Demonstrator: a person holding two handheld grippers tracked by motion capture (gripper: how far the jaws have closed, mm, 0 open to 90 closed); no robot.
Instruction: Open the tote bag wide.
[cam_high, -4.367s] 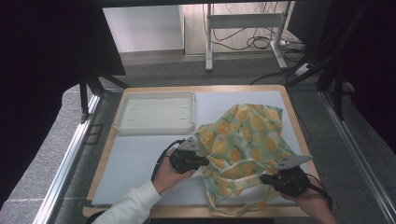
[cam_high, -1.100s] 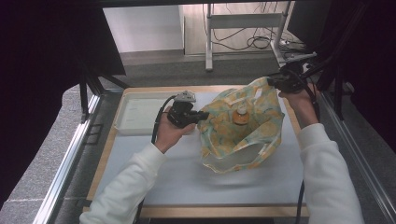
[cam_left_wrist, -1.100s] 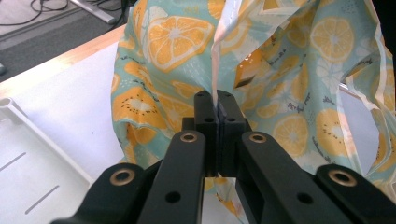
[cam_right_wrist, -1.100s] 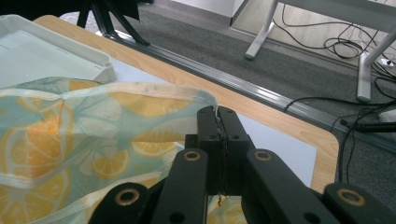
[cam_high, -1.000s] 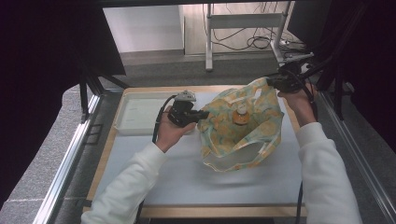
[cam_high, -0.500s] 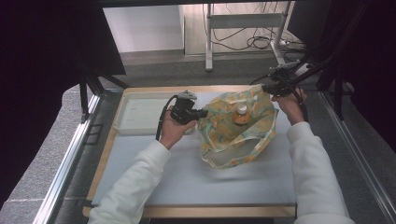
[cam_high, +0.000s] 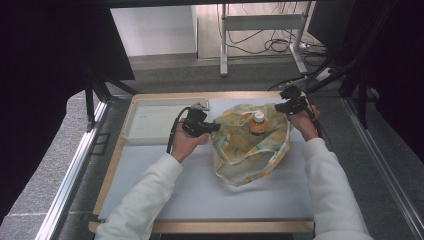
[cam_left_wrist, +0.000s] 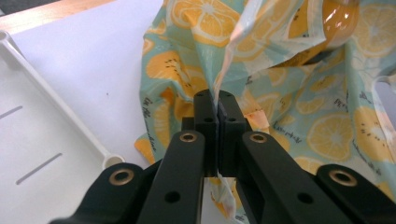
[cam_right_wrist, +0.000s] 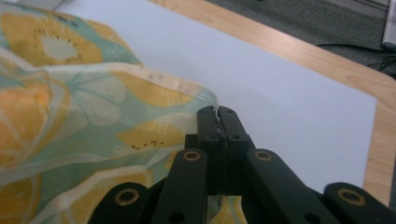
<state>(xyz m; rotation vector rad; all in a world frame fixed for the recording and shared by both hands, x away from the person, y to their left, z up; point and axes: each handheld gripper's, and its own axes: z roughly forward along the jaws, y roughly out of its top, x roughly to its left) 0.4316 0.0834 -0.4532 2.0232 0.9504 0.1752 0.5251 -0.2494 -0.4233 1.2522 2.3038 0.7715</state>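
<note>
High view, left to right. A white tray (cam_high: 150, 120) lies on the counter (cam_high: 200, 200) at about 10 o'clock from the counter's middle, its long side parallel to the far wooden edge. Just to the right of the tray, the left tongs (cam_high: 216, 127) are held in the person's left hand (cam_high: 182, 142); the jaws are closed on the left edge of a citrus-print bag (cam_high: 250, 150). The bag sits near the counter's middle and reaches toward 1 o'clock, its mouth spread between the two tongs and its body and pale handles sagging toward 6 o'clock. An orange bottle with a white cap (cam_high: 258, 122) stands upright inside the bag, between the two tongs. At about 2 o'clock, near the far right corner of the counter, the right tongs (cam_high: 278, 107) in the right hand (cam_high: 302, 120) are closed on the bag's right edge.

Left gripper view: the left tongs (cam_left_wrist: 214, 100) pinch a thin fold of the bag (cam_left_wrist: 289, 116) between closed jaws; the tray (cam_left_wrist: 42, 154) lies at 9 o'clock and the bottle (cam_left_wrist: 336, 23) at 1 o'clock.

Right gripper view: the right tongs (cam_right_wrist: 217, 114) clamp the bag's hem; the printed fabric (cam_right_wrist: 70, 121) spreads toward 9 o'clock, and bare white counter (cam_right_wrist: 289, 112) lies toward 2 o'clock.
</note>
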